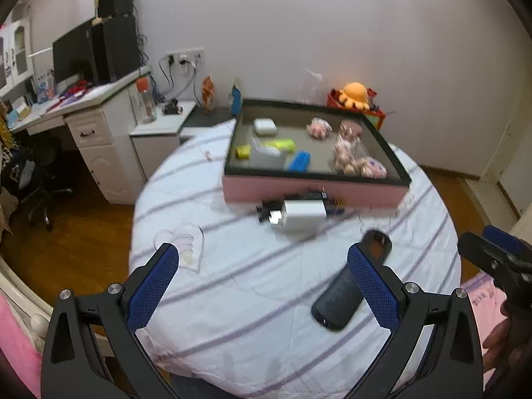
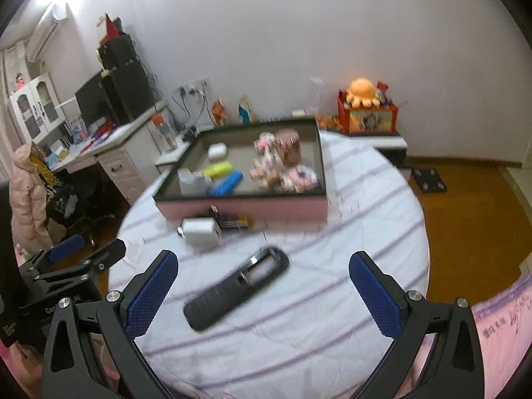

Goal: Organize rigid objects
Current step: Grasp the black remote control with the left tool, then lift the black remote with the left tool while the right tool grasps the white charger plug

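Black remote flat on striped counter, near of pink tray; long axis near-left to far-right. Lies between right tool fingers, nearer than left tool. Both wide open, empty.

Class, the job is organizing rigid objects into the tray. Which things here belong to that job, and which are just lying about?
Job: pink tray; black remote-like device; white charger block; left gripper and right gripper, both open.

Lying about: orange octopus plush; monitor; desk.
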`<state>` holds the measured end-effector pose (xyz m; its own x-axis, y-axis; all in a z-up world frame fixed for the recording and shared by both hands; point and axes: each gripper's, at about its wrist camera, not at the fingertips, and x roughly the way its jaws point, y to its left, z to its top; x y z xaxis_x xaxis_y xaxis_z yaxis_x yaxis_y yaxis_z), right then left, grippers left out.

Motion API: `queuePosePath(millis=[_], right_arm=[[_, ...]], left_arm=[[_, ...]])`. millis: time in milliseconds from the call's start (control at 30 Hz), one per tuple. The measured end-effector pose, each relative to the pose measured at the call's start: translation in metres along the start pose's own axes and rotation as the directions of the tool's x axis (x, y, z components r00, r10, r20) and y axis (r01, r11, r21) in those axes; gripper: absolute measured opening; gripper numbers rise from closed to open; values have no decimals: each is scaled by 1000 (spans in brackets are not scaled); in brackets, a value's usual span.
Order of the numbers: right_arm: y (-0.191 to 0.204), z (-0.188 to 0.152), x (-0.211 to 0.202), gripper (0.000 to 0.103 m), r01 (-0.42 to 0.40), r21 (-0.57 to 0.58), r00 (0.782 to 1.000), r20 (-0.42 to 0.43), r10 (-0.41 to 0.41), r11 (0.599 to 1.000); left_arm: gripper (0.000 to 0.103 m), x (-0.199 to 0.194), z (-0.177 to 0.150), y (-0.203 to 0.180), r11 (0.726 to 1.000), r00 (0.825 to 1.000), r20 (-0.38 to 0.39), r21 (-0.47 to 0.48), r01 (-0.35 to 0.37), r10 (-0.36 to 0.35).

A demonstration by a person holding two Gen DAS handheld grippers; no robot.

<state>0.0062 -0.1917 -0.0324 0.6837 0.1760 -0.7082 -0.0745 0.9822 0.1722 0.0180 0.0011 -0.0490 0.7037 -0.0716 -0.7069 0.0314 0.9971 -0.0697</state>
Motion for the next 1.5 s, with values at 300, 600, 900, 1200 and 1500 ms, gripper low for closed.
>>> queuePosePath(millis=[300, 600, 900, 1200, 1500], right_arm=[[-14, -2, 3, 103, 36, 29, 999, -9, -35, 999], [-21, 0, 18, 103, 56, 40, 998, -37, -55, 998], [-36, 5, 31, 103, 88, 70, 995, -57, -84, 994], [-38, 8, 39, 103, 88, 72, 994, -69, -83, 994], [-26, 7, 49, 103, 82, 45, 993, -88, -78, 996]], left_arm=[[103, 28, -14, -39, 990, 997, -61, 126, 58, -51], [103, 77, -25, -72, 969, 983, -161, 214, 124, -90], [92, 111, -37, -99, 937, 968, -211, 289, 195, -136], [47, 106, -32, -95, 922, 952, -216, 276, 272, -216], [44, 94, -29, -54, 947, 949, -201, 161, 277, -244]])
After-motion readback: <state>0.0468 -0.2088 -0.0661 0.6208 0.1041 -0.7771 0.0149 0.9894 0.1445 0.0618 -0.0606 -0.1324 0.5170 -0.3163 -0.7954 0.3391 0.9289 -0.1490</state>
